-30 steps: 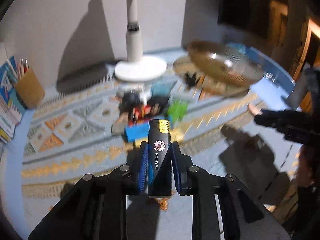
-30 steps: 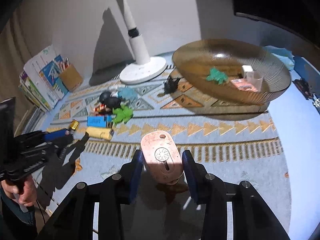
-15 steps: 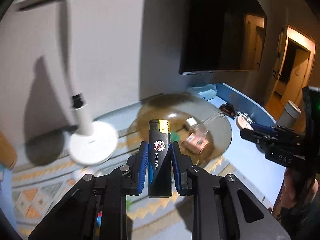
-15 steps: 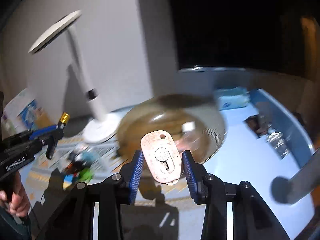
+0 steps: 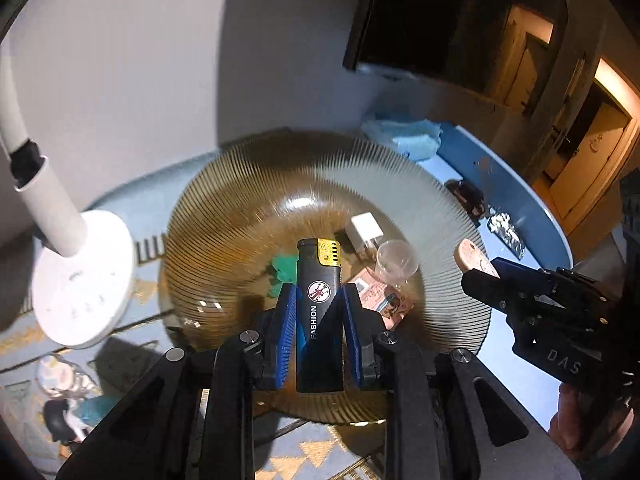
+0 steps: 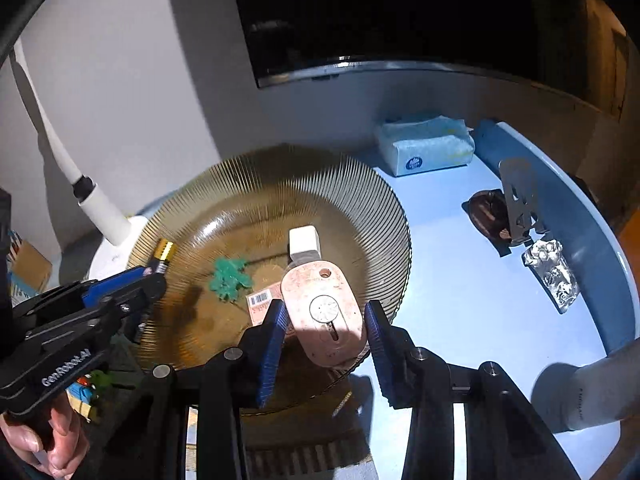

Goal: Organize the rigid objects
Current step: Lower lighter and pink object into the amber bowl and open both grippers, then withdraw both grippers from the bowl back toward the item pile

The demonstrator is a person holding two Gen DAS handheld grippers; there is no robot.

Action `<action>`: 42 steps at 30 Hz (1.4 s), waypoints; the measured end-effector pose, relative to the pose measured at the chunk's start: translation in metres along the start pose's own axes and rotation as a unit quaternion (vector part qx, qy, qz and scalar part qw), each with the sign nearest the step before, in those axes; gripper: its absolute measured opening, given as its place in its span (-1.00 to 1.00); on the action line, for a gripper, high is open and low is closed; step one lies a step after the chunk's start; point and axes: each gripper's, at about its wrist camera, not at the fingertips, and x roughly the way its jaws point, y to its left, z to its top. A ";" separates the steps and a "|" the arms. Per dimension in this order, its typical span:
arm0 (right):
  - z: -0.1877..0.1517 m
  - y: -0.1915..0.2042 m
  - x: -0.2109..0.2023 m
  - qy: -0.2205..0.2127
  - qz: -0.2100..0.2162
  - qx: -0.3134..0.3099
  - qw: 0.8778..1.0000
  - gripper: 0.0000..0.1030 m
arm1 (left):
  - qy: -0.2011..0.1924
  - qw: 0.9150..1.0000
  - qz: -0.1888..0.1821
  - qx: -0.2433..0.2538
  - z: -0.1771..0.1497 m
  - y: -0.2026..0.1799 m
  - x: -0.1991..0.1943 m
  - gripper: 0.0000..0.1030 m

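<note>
My left gripper [image 5: 319, 300] is shut on a black lighter [image 5: 319, 292] with a gold cap, held above the ribbed amber glass bowl [image 5: 224, 216]. My right gripper [image 6: 325, 312] is shut on a pink oval plastic piece [image 6: 320, 308], held over the bowl's [image 6: 360, 184] right front rim. The bowl holds a white charger block [image 6: 304, 242], a green toy [image 6: 230, 278], a pink card [image 5: 384, 300] and a clear cup [image 5: 396, 262]. The right gripper also shows in the left wrist view [image 5: 486, 272], and the left gripper in the right wrist view [image 6: 156, 276].
A white lamp base [image 5: 80, 276] stands left of the bowl. A blue tissue pack [image 6: 424, 148], a dark round object [image 6: 488, 214] and a foil blister pack [image 6: 552, 276] lie on the blue table to the right. Small toys [image 5: 64, 416] sit on the patterned mat at the lower left.
Both grippers have risen from the mat and swung right, over the bowl. Each keeps hold of its object.
</note>
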 end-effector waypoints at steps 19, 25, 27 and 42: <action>0.000 -0.003 -0.001 0.006 0.000 0.016 1.000 -0.07 | -0.028 1.000 -0.001 0.010 0.002 -0.003 -0.031 0.39; -0.009 0.023 -0.049 -0.030 0.039 0.001 0.999 -0.06 | -0.079 0.997 0.007 0.015 -0.015 0.008 -0.105 0.39; -0.013 0.040 -0.064 -0.042 0.050 -0.015 0.998 -0.06 | -0.098 0.995 0.012 0.012 -0.022 0.014 -0.132 0.39; -0.077 0.168 -0.087 -0.034 0.179 -0.112 0.977 0.07 | -0.199 0.971 0.103 -0.081 -0.118 0.134 -0.292 0.96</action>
